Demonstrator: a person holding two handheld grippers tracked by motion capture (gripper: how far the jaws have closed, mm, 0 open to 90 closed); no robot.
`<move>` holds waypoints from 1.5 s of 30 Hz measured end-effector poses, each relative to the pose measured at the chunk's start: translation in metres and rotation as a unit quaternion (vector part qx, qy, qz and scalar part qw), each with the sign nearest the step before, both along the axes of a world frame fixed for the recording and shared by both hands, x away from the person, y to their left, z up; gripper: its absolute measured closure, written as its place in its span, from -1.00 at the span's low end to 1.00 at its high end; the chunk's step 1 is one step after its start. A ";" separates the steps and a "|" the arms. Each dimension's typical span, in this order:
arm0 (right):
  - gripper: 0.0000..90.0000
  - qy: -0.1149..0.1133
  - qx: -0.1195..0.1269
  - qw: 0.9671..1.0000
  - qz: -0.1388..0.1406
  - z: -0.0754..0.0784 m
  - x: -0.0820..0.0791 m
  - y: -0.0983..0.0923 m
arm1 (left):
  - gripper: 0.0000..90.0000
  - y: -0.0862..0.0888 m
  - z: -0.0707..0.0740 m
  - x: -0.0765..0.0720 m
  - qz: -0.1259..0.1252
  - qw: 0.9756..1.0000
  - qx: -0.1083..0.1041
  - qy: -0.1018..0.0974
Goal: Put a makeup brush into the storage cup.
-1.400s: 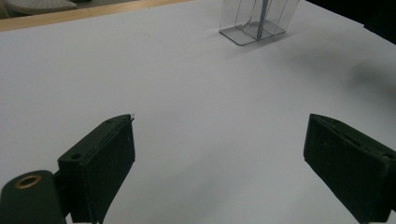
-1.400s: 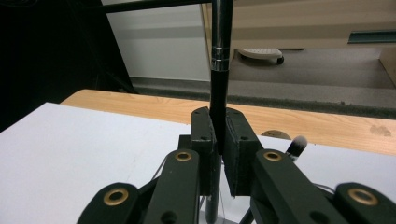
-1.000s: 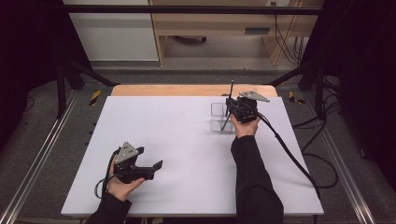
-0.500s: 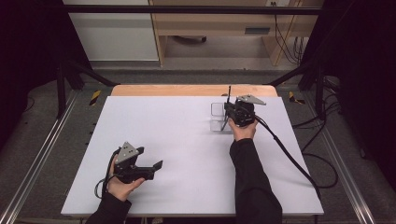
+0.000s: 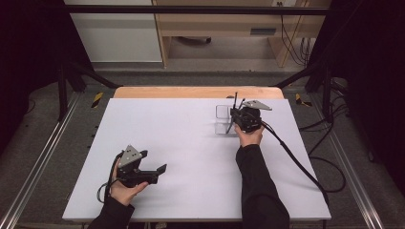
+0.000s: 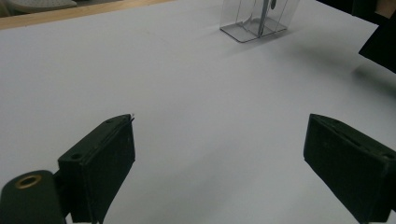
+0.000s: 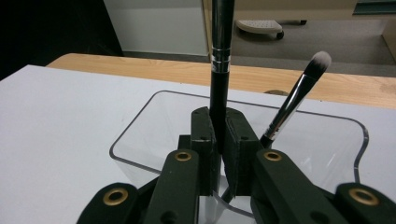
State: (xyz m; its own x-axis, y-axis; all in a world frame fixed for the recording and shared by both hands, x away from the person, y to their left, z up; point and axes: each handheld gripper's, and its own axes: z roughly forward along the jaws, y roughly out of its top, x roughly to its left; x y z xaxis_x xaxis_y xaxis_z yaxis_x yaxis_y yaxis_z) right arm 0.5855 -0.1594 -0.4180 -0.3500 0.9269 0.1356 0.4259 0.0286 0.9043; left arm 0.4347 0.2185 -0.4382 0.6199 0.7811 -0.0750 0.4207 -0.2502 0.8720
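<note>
Two brushes concern me at this moment. My right gripper [image 7: 218,140] has its jaws pressed together on the black brush [image 7: 219,60], pinching the handle upright over the clear holder [image 7: 140,126], which stands on the far right part of the white table [image 5: 191,143]. A second brush [image 7: 294,100] with a pale tip already leans inside that holder, just beside my jaws. My left gripper [image 6: 219,158] rests low over the near left of the table with jaws spread wide and nothing between them.

Risks, as I judge them:
- The holder is light plastic and nobody steadies it; a sideways nudge from the jaws could tip or slide it.
- Releasing too high could let the black brush bounce out or knock the leaning one.
</note>
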 end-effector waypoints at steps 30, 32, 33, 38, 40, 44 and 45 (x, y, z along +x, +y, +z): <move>0.04 -0.001 -0.001 0.998 0.061 0.017 -0.048 -0.013 | -0.82 0.003 0.003 -0.001 0.006 1.000 -0.005 -0.004; -0.05 -0.003 0.002 0.998 0.065 0.018 -0.053 -0.015 | -0.82 0.003 0.004 -0.001 0.006 1.000 -0.005 -0.005; -0.10 -0.005 0.003 0.998 0.068 0.019 -0.056 -0.016 | -0.82 0.004 0.004 -0.001 0.007 1.000 -0.006 -0.006; -0.30 -0.013 0.008 0.997 0.080 0.021 -0.068 -0.019 | -0.82 0.006 0.005 -0.001 0.010 1.000 -0.006 -0.005; -0.41 -0.013 0.009 0.996 0.087 0.022 -0.071 -0.021 | -0.82 0.007 0.005 0.000 0.012 1.000 -0.006 -0.005; -0.59 -0.017 0.005 0.995 0.095 0.023 -0.081 -0.022 | -0.82 0.010 0.005 0.000 0.016 1.000 -0.009 -0.004; -0.61 -0.019 0.007 0.995 0.097 0.024 -0.084 -0.023 | -0.82 0.011 0.005 0.000 0.016 1.000 -0.010 -0.004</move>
State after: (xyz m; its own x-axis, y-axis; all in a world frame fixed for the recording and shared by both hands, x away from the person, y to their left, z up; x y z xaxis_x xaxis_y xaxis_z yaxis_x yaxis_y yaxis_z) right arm 0.5020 -0.1821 -0.3942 -0.5272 0.8395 0.1318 0.3797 0.0940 0.9203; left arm 0.4350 0.2292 -0.4329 0.5952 0.7989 -0.0860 0.4206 -0.2186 0.8805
